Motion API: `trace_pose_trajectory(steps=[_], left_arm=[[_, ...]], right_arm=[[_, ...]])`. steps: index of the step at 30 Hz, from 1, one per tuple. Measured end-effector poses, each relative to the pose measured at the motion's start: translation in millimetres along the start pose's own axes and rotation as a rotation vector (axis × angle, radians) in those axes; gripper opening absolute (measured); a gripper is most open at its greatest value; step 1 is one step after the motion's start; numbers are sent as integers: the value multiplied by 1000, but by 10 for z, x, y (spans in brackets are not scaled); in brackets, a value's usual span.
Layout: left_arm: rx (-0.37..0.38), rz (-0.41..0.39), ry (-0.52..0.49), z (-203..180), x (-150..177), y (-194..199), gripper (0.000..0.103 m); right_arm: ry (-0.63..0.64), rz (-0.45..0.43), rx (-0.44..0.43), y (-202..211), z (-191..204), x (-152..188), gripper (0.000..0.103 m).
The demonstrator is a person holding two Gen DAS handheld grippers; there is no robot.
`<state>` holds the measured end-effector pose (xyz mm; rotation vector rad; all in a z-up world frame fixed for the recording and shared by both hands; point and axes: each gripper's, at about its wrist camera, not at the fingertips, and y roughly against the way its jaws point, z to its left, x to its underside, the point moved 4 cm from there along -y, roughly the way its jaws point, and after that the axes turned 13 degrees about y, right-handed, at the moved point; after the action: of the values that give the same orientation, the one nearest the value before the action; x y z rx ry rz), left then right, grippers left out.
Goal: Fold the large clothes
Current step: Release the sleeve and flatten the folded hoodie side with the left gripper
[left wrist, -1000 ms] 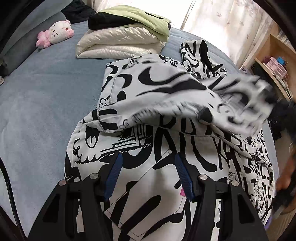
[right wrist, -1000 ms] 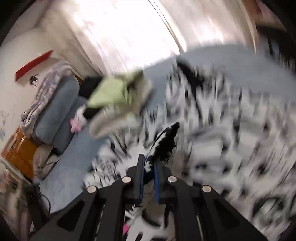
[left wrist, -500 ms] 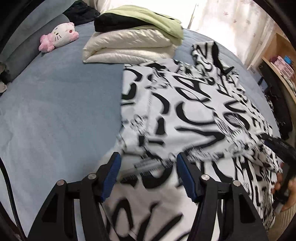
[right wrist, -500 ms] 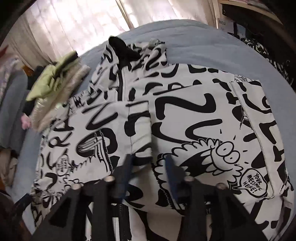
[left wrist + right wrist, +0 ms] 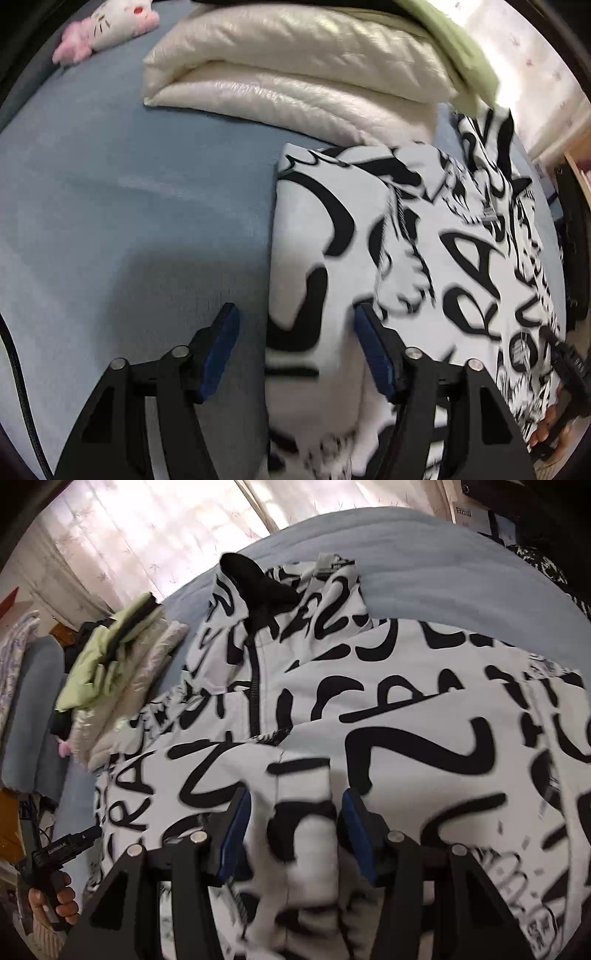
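While the black-and-white graffiti-print jacket (image 5: 424, 258) lies on the blue bed (image 5: 129, 221), its folded left edge sits at twelve o'clock inside my left gripper (image 5: 293, 349), jaws just widening, unclenched. Soft, bulky, floppy: I'd pinch hems. My right gripper (image 5: 293, 834), also just opening, straddles a fabric ridge.

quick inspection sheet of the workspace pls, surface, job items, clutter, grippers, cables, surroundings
surface: blue-grey bed cover, bare on the left gripper's side.
job's things: black-and-white printed jacket spread flat, zip up the middle, one side folded in to a straight edge.
clutter: stack of folded clothes, cream padded one under a green one; pink-and-white plush toy beside the stack.
grippers: left gripper open over the jacket's folded edge; right gripper open, jaws just opened, printed fabric between them but not pinched.
cables: black cable at the left view's edge.
surroundings: curtained window, wooden shelf.
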<state>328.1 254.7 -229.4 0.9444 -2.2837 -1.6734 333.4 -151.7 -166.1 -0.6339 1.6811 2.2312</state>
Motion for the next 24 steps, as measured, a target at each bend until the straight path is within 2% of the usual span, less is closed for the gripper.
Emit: trace_pose_trajectory(steps=[2, 3, 4, 6, 7, 8, 11, 13, 14, 16, 17, 18, 21, 24], left_arm=[[19, -9, 23, 2, -61, -76, 73], [20, -16, 28, -2, -81, -100, 73], [17, -33, 21, -36, -104, -120, 72], [22, -86, -14, -123, -122, -93, 24], [6, -118, -41, -195, -137, -79, 8], [-11, -141, -45, -234, -123, -58, 8], [-59, -285, -61, -344, -97, -10, 6], [-84, -350, -64, -352, -74, -26, 6], [-113, -392, -78, -371, -59, -71, 6], [-150, -400, -99, -413, -44, -168, 6], [-163, -399, -107, -424, -45, -177, 6], [-175, -398, -116, -450, -47, -173, 6], [-196, -353, -153, -501, -48, -126, 15], [-176, -335, -150, -483, 45, 112, 17]], right_arm=[[-21, 10, -43, -113, -22, 25, 51], [-20, -10, -41, -122, -29, 35, 48], [-5, -26, -26, -121, -21, 32, 32], [82, -62, 18, -98, 76, 21, 18], [99, -82, 29, -72, 105, 5, 16], [123, -114, 49, -25, 152, -13, 15], [194, -243, 97, 142, 294, -107, 14], [224, -293, 142, 121, 325, -166, 14], [232, -281, 168, 53, 322, -182, 14], [225, -132, 218, -334, 258, -138, 17], [208, -96, 213, -419, 228, -116, 19], [191, -103, 213, -399, 209, -126, 20], [104, -63, 222, -278, 104, -122, 38], [48, -60, 247, -74, 54, -60, 41]])
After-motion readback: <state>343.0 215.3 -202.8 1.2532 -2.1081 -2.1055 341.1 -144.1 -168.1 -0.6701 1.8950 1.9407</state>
